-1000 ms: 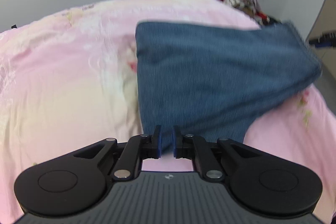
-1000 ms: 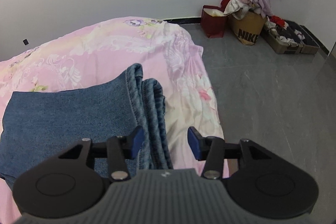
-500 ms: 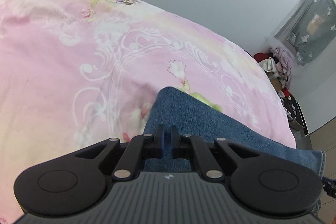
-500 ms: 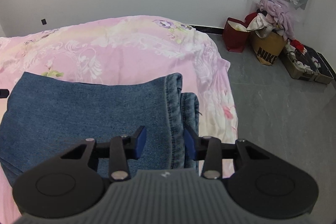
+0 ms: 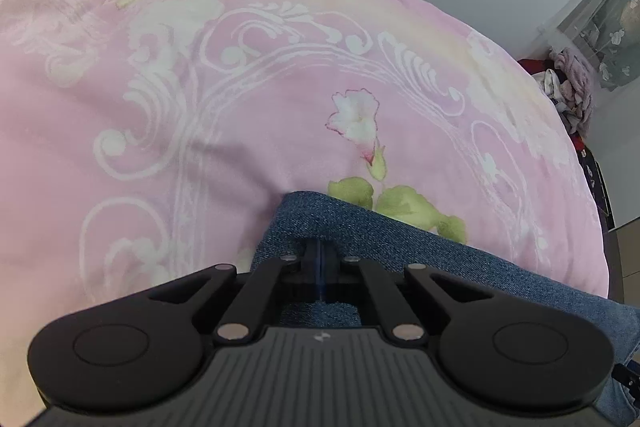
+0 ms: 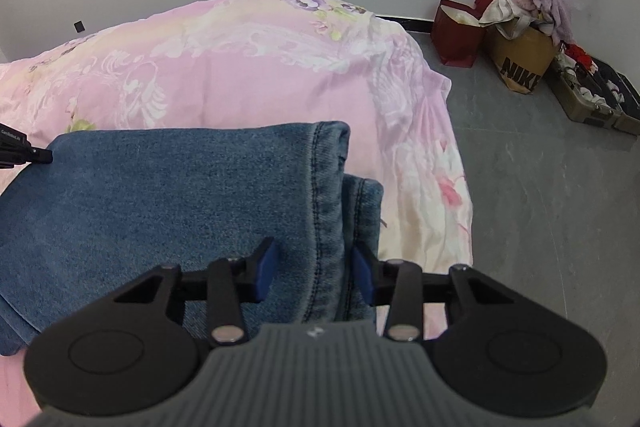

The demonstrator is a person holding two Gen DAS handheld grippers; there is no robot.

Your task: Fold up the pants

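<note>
1. the pants [image 6: 168,203], blue denim, are lying folded on the pink floral bedspread [image 6: 248,75], near the bed's right edge where the spread is draping down toward the grey floor [image 6: 540,211].
2. the right gripper [image 6: 314,269] is hovering over the stitched hem end of the pants with its jaws standing wide; the blue pads [image 6: 266,269] are sitting on either side of the hem seam and are gripping nothing.
3. under the upper denim layer, a second hem edge is showing just to the right, offset from the top layer.
4. the left gripper [image 5: 321,257] is sitting with its jaws narrowed to a thin slit, pinching a corner of the pants [image 5: 360,227]; the cloth is bunching up around the fingertips and is also showing beneath them.
5. in the right wrist view, the tip of the left gripper [image 6: 24,155] is touching the far left corner of the folded denim.
6. in the left wrist view, the denim is running from the pinched corner toward the lower right, lying over the bedspread [image 5: 240,87] beside a printed flower with green leaves.
7. beyond the bed, against the white wall, a red bag [image 6: 456,35], a brown cardboard box [image 6: 520,63] heaped with clothes, and an open case [image 6: 596,95] are standing on the floor.
</note>
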